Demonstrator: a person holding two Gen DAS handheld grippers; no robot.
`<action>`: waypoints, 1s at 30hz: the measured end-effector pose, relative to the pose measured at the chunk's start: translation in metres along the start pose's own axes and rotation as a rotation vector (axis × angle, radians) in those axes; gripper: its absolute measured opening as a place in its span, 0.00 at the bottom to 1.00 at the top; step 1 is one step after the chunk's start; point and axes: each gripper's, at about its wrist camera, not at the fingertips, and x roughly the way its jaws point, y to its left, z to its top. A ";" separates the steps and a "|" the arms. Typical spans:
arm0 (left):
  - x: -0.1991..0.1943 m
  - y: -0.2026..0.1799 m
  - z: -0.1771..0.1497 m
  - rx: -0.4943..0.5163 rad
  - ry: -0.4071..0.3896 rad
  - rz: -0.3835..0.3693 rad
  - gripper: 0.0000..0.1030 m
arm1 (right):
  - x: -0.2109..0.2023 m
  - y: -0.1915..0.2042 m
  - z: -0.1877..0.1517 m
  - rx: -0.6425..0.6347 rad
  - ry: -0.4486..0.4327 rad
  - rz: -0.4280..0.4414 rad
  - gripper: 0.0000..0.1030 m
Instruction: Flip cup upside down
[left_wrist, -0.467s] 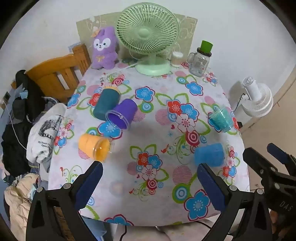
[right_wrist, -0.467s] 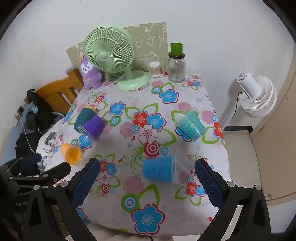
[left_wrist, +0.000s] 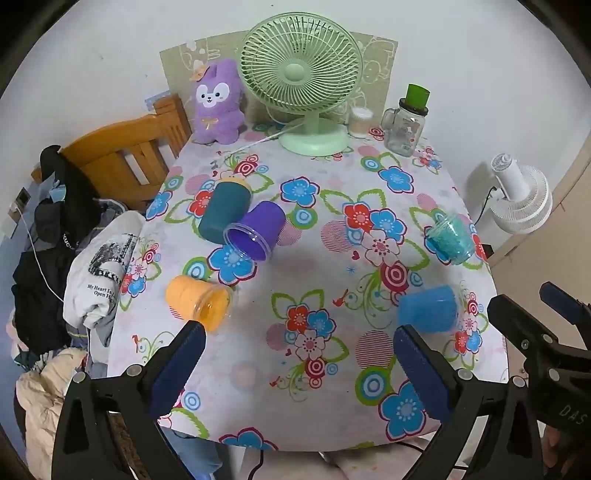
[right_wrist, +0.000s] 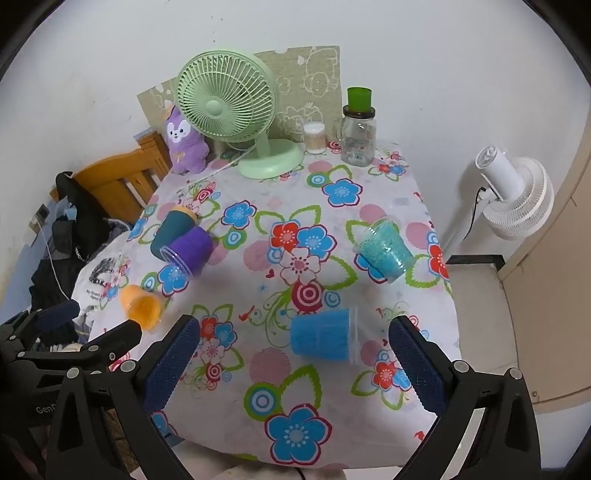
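Note:
Several plastic cups lie on their sides on the flowered tablecloth (left_wrist: 314, 288): an orange cup (left_wrist: 197, 301), a purple cup (left_wrist: 256, 232), a dark teal cup (left_wrist: 223, 212), a light teal cup (left_wrist: 448, 238) and a blue cup (left_wrist: 428, 308). In the right wrist view they show too: orange (right_wrist: 142, 306), purple (right_wrist: 188, 251), dark teal (right_wrist: 171, 229), light teal (right_wrist: 386, 251), blue (right_wrist: 323, 334). My left gripper (left_wrist: 295, 365) is open and empty above the table's front edge. My right gripper (right_wrist: 291, 360) is open and empty, just short of the blue cup.
A green desk fan (left_wrist: 303, 81), a purple plush toy (left_wrist: 218, 105), a glass jar with a green cap (left_wrist: 406, 122) and a small container (left_wrist: 360, 122) stand at the back. A wooden chair with clothes (left_wrist: 110, 162) is left. A white fan (left_wrist: 521, 195) stands right.
Both grippers have shifted only slightly; the view is almost the same. No cup has moved.

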 end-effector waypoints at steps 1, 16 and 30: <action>0.000 0.000 0.000 0.001 0.002 0.001 1.00 | 0.001 0.000 0.001 0.002 0.004 0.001 1.00; 0.001 0.021 0.007 0.051 0.018 -0.025 0.99 | -0.001 0.025 -0.001 0.044 0.020 -0.041 1.00; -0.003 0.034 0.022 0.115 0.009 -0.081 0.99 | -0.015 0.042 0.000 0.095 -0.010 -0.102 1.00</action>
